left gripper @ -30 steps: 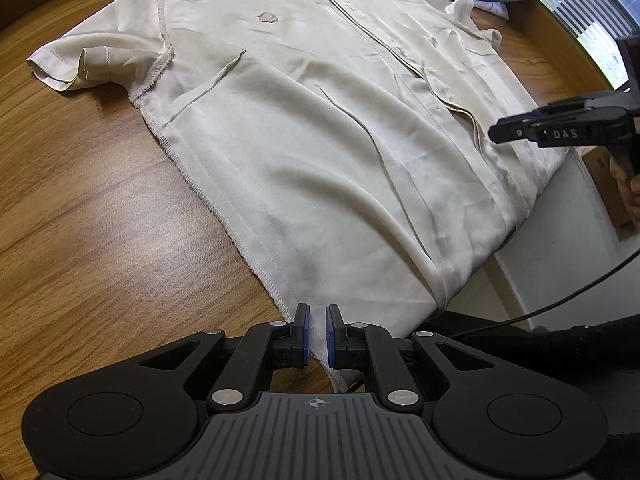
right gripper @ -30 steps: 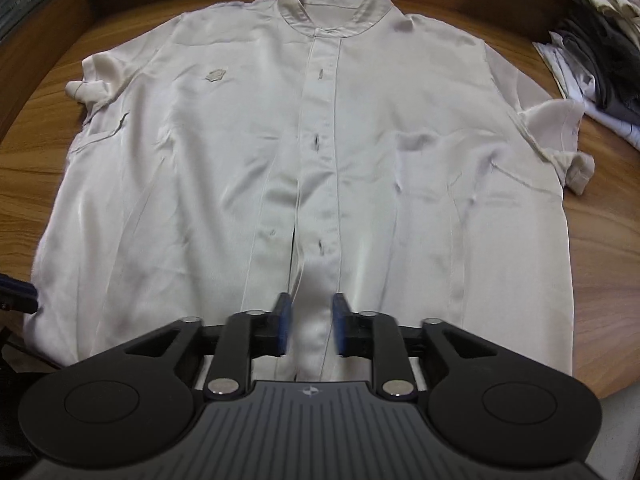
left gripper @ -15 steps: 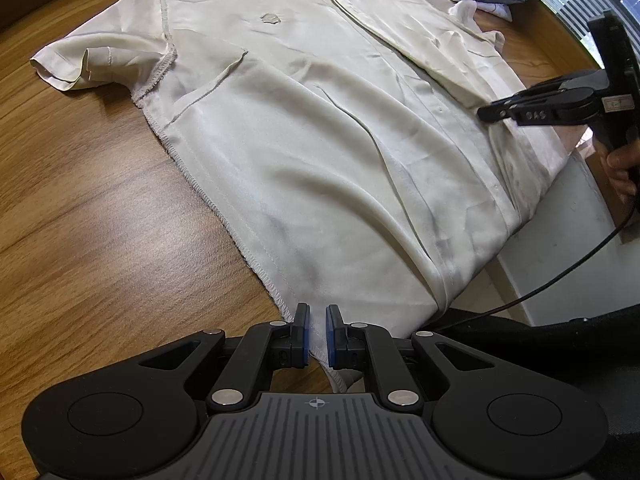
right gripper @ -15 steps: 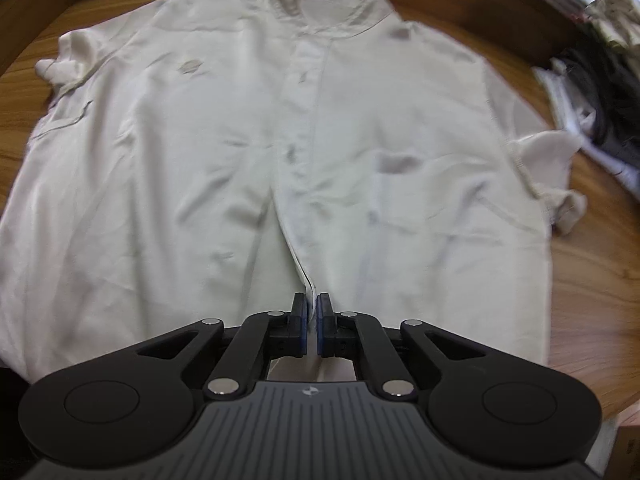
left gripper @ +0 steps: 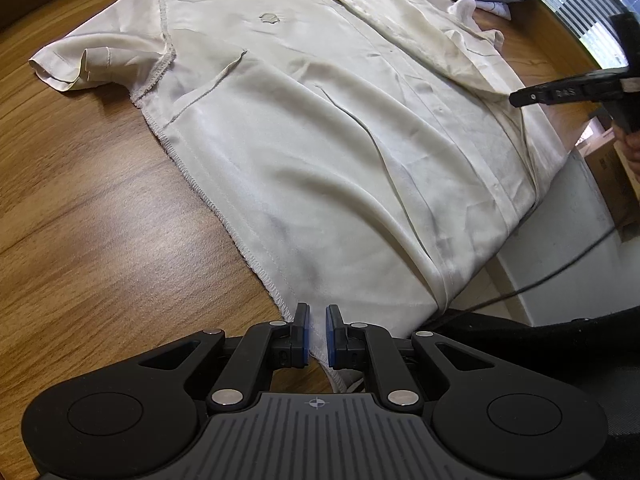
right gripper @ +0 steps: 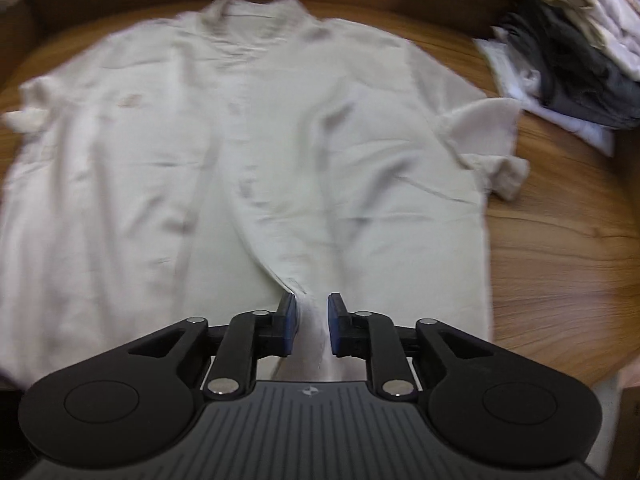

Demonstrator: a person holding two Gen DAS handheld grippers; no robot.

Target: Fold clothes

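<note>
Cream short-sleeved shirt (left gripper: 320, 152) lies face up and spread on the wooden bench (left gripper: 80, 220), collar at the far side, hem at the near edge and partly hanging over it. Button placket runs down the middle; a small emblem (left gripper: 271, 18) sits on the chest.

Left gripper (left gripper: 317, 336): jaws nearly closed, only a narrow slot between the blue pads (left gripper: 304, 336). The shirt's near hem corner, on the side-seam edge, runs into that slot. Looks like a pinch on the cloth, but the pads aren't visibly squeezing it flat, so the hold itself is hard to confirm.

Right gripper (right gripper: 312, 326): jaws have just been opening and now stand a small way apart. A bunched ridge of fabric from the bottom of the placket rises between the pads and passes through the gap. The left pad (right gripper: 289, 326) is touching or nearly touching it; the right pad shows clear air. Cloth is not clamped. This view is motion-blurred, so fine contact is uncertain.

From the left wrist view, the right gripper (left gripper: 516, 100) shows as a black bar over the shirt's far hem area, a hand (left gripper: 632, 148) behind it.

Pile of other clothes (right gripper: 568, 64), dark and light, sits on the bench beyond the shirt's right sleeve (right gripper: 492, 144), apart from it.
</note>
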